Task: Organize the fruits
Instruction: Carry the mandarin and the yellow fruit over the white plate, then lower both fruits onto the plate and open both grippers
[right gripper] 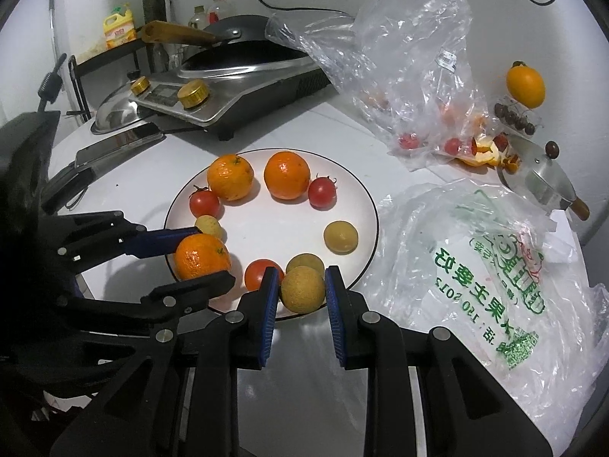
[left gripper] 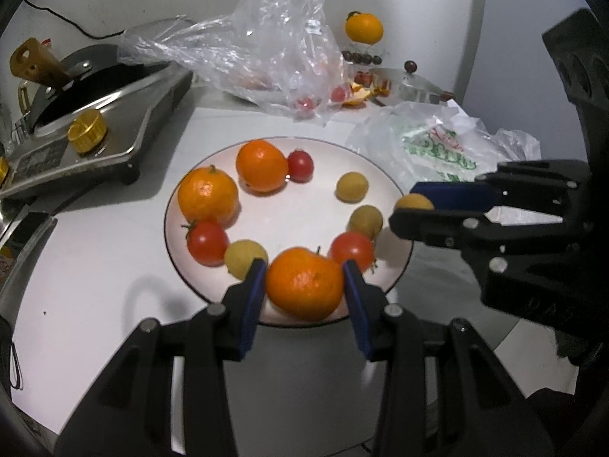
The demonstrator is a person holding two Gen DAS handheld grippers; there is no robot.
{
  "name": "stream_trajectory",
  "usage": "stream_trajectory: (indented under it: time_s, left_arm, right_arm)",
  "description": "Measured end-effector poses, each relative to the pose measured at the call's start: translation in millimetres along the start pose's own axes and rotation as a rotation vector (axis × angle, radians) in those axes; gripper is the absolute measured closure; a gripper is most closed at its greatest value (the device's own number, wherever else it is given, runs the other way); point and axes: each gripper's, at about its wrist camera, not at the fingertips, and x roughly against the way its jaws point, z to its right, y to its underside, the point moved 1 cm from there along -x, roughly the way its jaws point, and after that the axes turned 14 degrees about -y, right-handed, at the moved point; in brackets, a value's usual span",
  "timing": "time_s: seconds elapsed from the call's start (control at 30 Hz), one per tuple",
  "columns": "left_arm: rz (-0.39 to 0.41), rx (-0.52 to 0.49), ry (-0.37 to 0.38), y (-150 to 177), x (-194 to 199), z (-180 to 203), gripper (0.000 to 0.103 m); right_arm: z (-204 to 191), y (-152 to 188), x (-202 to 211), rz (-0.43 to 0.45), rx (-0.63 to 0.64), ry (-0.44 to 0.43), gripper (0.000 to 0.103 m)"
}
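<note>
— Orange mandarin (left gripper: 304,283) between left claw (left gripper: 304,285) pads, on plate (left gripper: 289,205) near edge. Gripped or loose? Can't tell.

— Yellow-brown fruit (right gripper: 302,289) inside right claw (right gripper: 298,291), same doubt. Could squash, or roll onto counter (left gripper: 95,266).

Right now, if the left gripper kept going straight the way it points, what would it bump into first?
Probably the orange sitting between the left gripper fingers at the near edge of the plate. Behind it the plate's middle looks bare, though depth is hard to judge through the fisheye.
</note>
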Motion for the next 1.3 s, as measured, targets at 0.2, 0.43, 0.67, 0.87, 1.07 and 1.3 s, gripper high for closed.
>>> stream_trajectory:
  time_s: [0.2, 0.43, 0.67, 0.87, 1.07, 1.3]
  left_arm:
    - [0.005, 0.001, 0.007, -1, 2, -1, 0.06]
    - [0.048, 0.034, 0.015, -5, 16, -12, 0.051]
    - [0.083, 0.083, -0.015, -10, 27, -35, 0.051]
    - [0.08, 0.111, -0.049, -9, 23, -54, 0.051]
    - [0.073, 0.127, -0.056, -10, 18, -67, 0.051]
    - [0.058, 0.13, -0.069, -13, 9, -80, 0.051]
  right_arm:
    - [2, -1, -1, -0.002, -0.004, 0.006, 0.076]
    - [0, -5, -3, -0.002, 0.004, 0.008, 0.076]
    - [-7, -15, -6, 0.009, 0.019, 0.004, 0.076]
    - [-15, -22, -15, 0.005, 0.032, -0.011, 0.076]
    - [-21, -31, -28, -0.005, 0.042, -0.028, 0.076]
    - [-20, -43, -48, -0.011, 0.035, -0.052, 0.076]
